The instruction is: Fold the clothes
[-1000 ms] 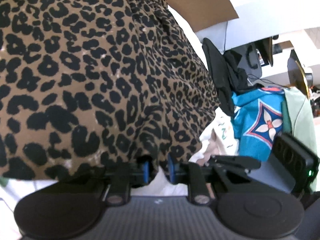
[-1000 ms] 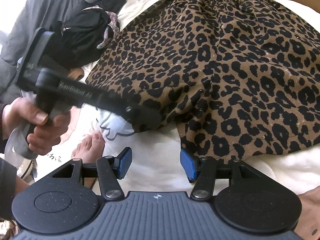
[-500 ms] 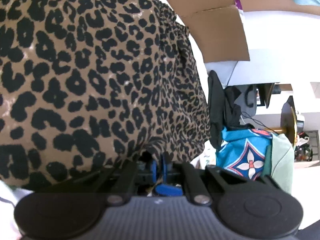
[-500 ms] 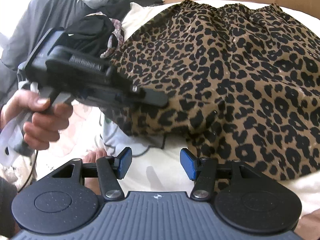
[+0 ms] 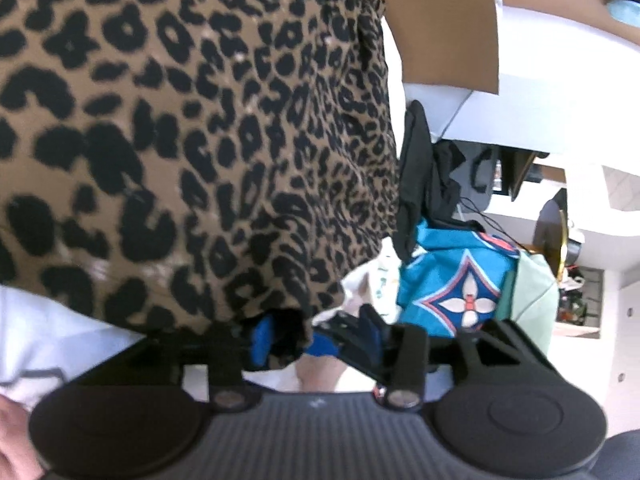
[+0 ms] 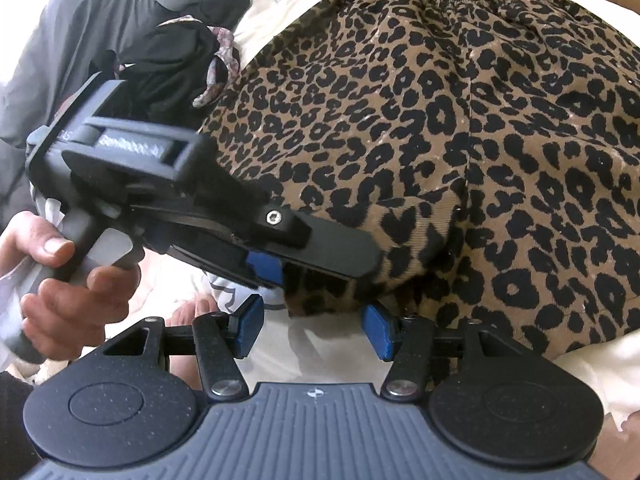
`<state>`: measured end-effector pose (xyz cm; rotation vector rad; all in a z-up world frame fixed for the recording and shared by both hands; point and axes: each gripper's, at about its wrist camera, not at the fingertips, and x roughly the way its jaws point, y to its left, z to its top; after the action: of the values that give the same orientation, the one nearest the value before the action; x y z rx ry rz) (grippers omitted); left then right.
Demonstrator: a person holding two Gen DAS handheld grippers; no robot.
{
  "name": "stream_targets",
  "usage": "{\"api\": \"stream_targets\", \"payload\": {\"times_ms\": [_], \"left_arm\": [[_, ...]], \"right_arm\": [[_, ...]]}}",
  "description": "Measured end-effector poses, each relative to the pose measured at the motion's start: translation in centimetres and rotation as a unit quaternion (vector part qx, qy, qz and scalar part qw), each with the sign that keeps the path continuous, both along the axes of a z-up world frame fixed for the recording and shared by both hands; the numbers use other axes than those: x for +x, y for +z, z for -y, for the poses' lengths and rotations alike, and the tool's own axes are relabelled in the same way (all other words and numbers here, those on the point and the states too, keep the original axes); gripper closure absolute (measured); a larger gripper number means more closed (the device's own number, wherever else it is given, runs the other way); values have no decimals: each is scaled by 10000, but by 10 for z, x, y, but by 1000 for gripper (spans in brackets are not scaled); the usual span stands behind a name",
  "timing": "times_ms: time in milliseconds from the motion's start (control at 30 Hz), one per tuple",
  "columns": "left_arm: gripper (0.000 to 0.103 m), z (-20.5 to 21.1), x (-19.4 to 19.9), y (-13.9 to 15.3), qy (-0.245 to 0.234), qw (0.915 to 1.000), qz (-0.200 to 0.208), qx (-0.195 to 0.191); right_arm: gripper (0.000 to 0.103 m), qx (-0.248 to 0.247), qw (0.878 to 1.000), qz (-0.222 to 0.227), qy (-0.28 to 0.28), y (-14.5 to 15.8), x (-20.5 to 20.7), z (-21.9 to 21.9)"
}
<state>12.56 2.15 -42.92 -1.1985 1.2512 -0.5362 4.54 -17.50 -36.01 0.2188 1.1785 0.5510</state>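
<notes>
The left gripper pinches a lower corner of the leopard-print skirt, lifting that corner over the rest of the garment, which lies spread on the white bedding. The right gripper hovers just below the raised corner, fingers wide apart and holding nothing.

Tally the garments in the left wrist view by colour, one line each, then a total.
Leopard-print garment: 1
Black garment: 1
Blue patterned garment: 1
Pale green garment: 1
Total: 4
</notes>
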Motion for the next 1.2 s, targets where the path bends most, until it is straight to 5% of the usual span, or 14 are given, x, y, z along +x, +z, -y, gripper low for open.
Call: {"api": "stream_targets", "payload": {"times_ms": [167,333,467,767,967,1200], "left_arm": [[50,3,3,-3,-32,10000,-9,-63],[50,2,2,1,-36,10000,80,39],[52,-7,-1,23,95,9949,589,815],[52,-56,-25,58,446,9810,901,1657],[52,-105,-49,78,727,9603,836,2561],[53,-133,-56,88,846,9169,624,3850]], "right_arm": [[43,-18,9998,-55,-190,-6,-1,2],[70,35,9987,-95,-497,-10,0,12],[78,-226,9984,-16,-514,-11,-1,14],[83,-392,9977,-22,-549,-10,1,18],[82,-510,9975,-21,-486,-11,3,14],[82,-582,9978,74,-317,-9,2,10]]}}
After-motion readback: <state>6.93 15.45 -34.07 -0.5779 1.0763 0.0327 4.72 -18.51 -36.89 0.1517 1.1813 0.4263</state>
